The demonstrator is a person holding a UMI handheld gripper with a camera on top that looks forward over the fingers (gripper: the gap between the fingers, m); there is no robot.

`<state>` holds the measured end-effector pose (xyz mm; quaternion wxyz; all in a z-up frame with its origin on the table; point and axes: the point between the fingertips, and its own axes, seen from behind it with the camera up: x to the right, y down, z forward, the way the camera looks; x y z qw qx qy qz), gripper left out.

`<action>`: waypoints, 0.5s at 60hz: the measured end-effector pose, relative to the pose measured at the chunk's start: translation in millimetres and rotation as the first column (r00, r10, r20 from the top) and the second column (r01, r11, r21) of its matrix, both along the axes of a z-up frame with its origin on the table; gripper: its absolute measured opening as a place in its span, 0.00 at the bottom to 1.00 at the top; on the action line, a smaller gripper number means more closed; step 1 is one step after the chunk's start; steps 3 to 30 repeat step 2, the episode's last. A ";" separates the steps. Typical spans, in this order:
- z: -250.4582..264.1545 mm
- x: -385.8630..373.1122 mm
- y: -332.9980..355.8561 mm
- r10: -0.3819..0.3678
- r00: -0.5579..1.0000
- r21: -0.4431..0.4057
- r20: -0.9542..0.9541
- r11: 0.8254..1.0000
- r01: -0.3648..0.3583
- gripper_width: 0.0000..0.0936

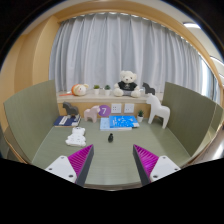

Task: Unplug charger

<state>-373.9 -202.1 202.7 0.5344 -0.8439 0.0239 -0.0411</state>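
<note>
My gripper (112, 160) is open, its two magenta pads (81, 158) wide apart and low over a green table (110, 165), with nothing between them. A small dark object (110, 138) sits on the table just ahead of the fingers. A white and pink object (77, 136) lies ahead to the left; I cannot tell whether it is the charger. A white socket-like panel (116, 107) stands at the back of the table. No cable shows clearly.
A blue book (120, 122) and a white toy figure (160, 110) lie beyond the fingers. Dark books (67, 120) are at the left. A teddy bear (127, 82) sits on a back shelf before curtains. Green dividers (30, 115) flank the table.
</note>
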 end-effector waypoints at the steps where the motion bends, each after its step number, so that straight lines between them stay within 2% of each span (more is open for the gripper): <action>1: -0.3 0.2 -1.1 0.000 1.000 -0.001 0.001 1.000 0.000 0.84; 30: -0.5 0.1 -2.2 0.000 1.000 -0.003 0.002 1.000 0.000 0.84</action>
